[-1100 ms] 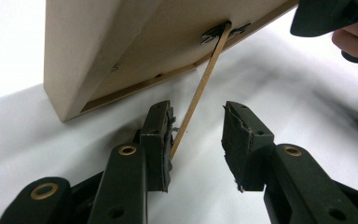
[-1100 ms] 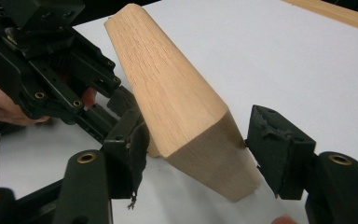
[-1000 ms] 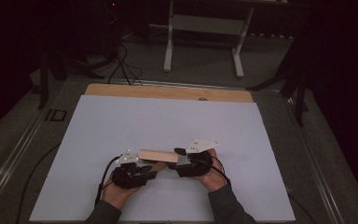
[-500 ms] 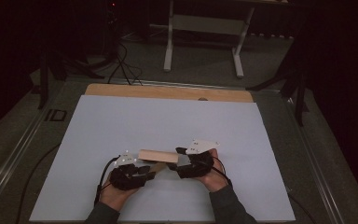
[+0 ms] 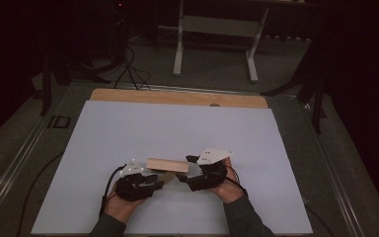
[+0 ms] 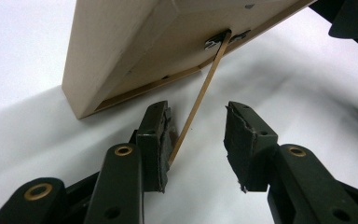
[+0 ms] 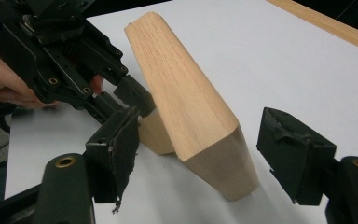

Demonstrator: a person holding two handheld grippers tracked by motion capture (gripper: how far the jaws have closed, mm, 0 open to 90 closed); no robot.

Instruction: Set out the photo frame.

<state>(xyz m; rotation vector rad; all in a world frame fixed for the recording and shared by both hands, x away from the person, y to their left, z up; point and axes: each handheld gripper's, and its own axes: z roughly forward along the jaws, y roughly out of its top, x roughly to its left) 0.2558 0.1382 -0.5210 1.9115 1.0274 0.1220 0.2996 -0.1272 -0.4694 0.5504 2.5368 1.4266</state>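
Care matters: left gripper [image 5: 154, 180], half-open fingers straddling pale wooden photo frame [image 5: 167, 164]'s thin stand strip [image 6: 196, 103], should pinch squarely; right gripper [image 5: 186, 174], just widened, holds nothing, flanking frame's end.

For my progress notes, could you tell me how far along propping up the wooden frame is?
Done: the light wooden picture frame leans on the white tabletop, its thin back strut swung out. In hand: the left claw straddles that strut, unclamped; the right claw has just been opening its jaws, which flank the frame's end without touching. Left: withdraw both claws and check it stands.
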